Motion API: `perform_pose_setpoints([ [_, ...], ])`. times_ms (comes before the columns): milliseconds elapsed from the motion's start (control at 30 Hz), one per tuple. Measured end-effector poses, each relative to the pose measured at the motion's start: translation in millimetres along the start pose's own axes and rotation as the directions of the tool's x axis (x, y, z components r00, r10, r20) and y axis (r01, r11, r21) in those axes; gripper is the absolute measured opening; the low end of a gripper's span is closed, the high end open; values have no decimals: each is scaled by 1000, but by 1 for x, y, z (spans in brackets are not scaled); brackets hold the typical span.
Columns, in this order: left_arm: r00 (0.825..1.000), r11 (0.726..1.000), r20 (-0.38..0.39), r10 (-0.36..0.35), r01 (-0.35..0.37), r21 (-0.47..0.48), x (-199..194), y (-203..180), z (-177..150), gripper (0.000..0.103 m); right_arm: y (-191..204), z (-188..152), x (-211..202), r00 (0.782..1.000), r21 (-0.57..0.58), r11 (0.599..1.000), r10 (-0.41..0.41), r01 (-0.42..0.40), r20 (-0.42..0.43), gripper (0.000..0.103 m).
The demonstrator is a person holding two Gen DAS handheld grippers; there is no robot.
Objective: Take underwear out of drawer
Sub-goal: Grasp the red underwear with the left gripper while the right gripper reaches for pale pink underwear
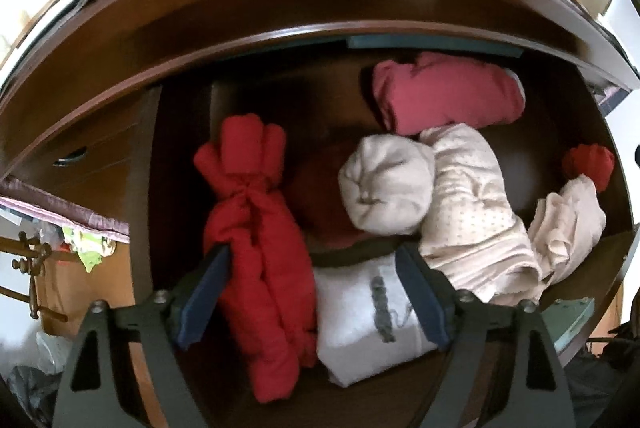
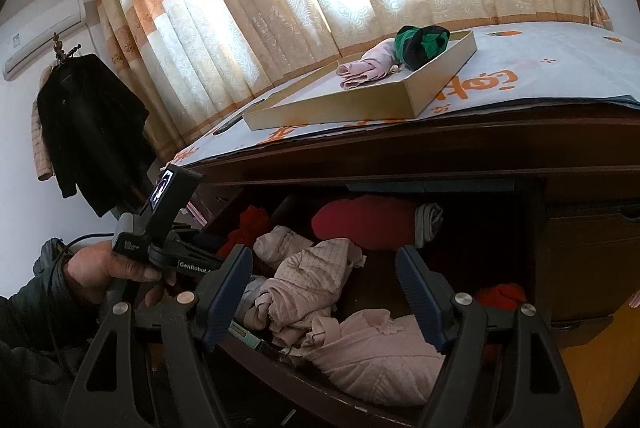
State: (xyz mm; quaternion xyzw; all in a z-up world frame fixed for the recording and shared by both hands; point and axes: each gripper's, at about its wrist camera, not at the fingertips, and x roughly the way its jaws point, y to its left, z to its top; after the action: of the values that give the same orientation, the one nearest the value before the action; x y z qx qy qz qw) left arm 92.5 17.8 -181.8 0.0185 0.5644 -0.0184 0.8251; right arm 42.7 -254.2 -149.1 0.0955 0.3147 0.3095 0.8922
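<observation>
While you hold both grippers over the open drawer (image 1: 144, 163), your left gripper (image 1: 314, 292) hangs just above the clothes with its jaws spread wide and nothing between them. Below it, a red knotted roll (image 1: 248, 228) lies beside a folded white garment (image 1: 368, 316), with a beige ball (image 1: 386, 183) and a dotted cream piece (image 1: 472, 203) farther in. Your right gripper (image 2: 324, 292) is also spread wide and holding nothing, poised over pale pink underwear (image 2: 372, 352) heaped at the drawer's front edge. Your left hand (image 2: 100, 268) grips its tool at the left. On the dresser top sits a shallow tray (image 2: 436, 87) holding a green and black roll (image 2: 420, 43).
</observation>
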Motion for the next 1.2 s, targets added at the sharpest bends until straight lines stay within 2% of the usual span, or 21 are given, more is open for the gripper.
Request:
perform_pose_setpoints([
  [167,1000,1000,-3,4,-4,29,1,-3,1,83,-1,-2,2,1000,-5,1000,-12,12,-5,76],
  [233,1000,999,11,10,-10,31,1,-2,1,77,-2,-3,3,1000,-2,1000,-16,16,-9,76],
  [300,999,998,22,36,-37,45,1,-2,1,64,-2,-5,3,1000,-3,1000,-19,19,-11,76],
  [533,995,994,48,84,-87,68,-1,-1,-3,47,-2,-10,1,999,-11,999,-42,42,-20,76],
  [600,993,990,57,106,-111,84,-1,-1,-5,35,-2,-11,0,998,-28,998,-57,57,-29,76],
  [800,992,992,95,83,-91,89,-5,7,-12,19,-11,-5,3,989,-98,988,-127,119,-79,76],
  [900,992,991,116,55,-68,112,-9,8,-17,17,-15,2,9,978,-160,976,-167,146,-128,76],
  [1033,992,990,124,29,-45,136,-7,8,-18,17,-15,4,23,961,-232,966,-166,113,-221,76],
  [1133,993,991,115,25,-40,127,-3,16,-14,18,-9,-1,42,922,-325,944,-178,62,-342,76],
  [1167,993,992,110,28,-42,122,-2,18,-13,24,-6,-4,47,910,-351,935,-189,52,-368,76],
  [1200,993,992,109,33,-46,119,-2,19,-12,24,-2,-8,54,892,-394,919,-204,32,-404,76],
])
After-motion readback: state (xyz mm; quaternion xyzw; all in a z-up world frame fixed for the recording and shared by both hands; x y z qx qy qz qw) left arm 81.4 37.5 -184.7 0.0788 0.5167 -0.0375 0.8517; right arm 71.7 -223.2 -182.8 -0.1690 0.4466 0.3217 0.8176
